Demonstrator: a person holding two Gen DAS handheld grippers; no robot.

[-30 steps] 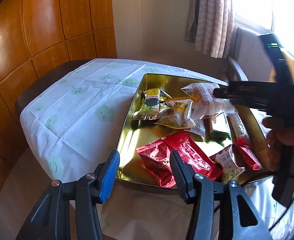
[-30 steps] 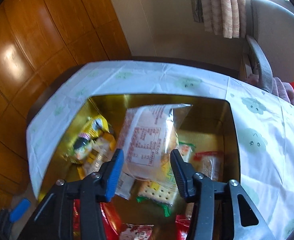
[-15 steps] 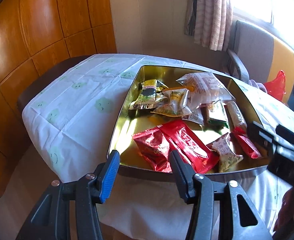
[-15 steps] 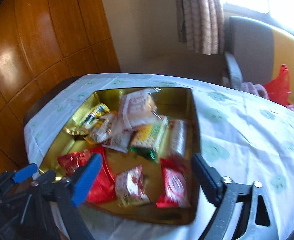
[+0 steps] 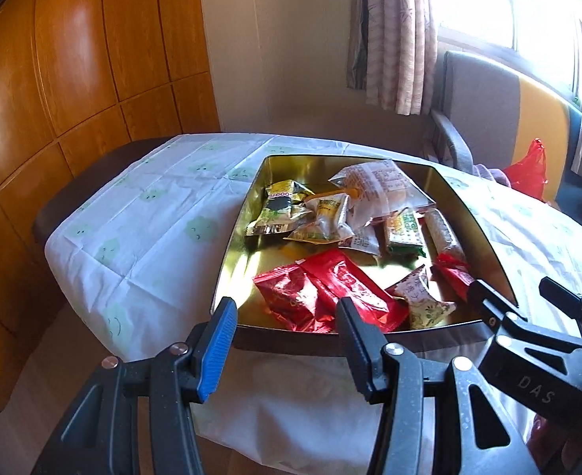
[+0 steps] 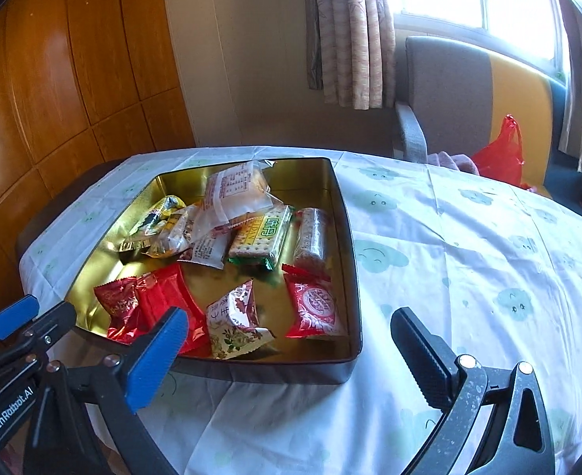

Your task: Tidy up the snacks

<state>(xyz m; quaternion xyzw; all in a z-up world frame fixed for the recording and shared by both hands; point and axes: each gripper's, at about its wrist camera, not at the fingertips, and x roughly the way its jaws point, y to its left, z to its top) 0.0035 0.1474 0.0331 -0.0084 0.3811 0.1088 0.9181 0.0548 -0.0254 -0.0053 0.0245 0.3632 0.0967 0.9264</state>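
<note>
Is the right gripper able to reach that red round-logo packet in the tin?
Probably yes. The right gripper is wide open and empty, the red packet lies uncovered near the tin's close corner, and nothing sits between them.

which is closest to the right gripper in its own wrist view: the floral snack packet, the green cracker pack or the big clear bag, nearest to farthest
From the right gripper:
1. Floral snack packet, at the gold tin's near edge, just beyond the blue finger.
2. Green cracker pack, mid-tin.
3. Big clear bag, toward the far wall.
</note>
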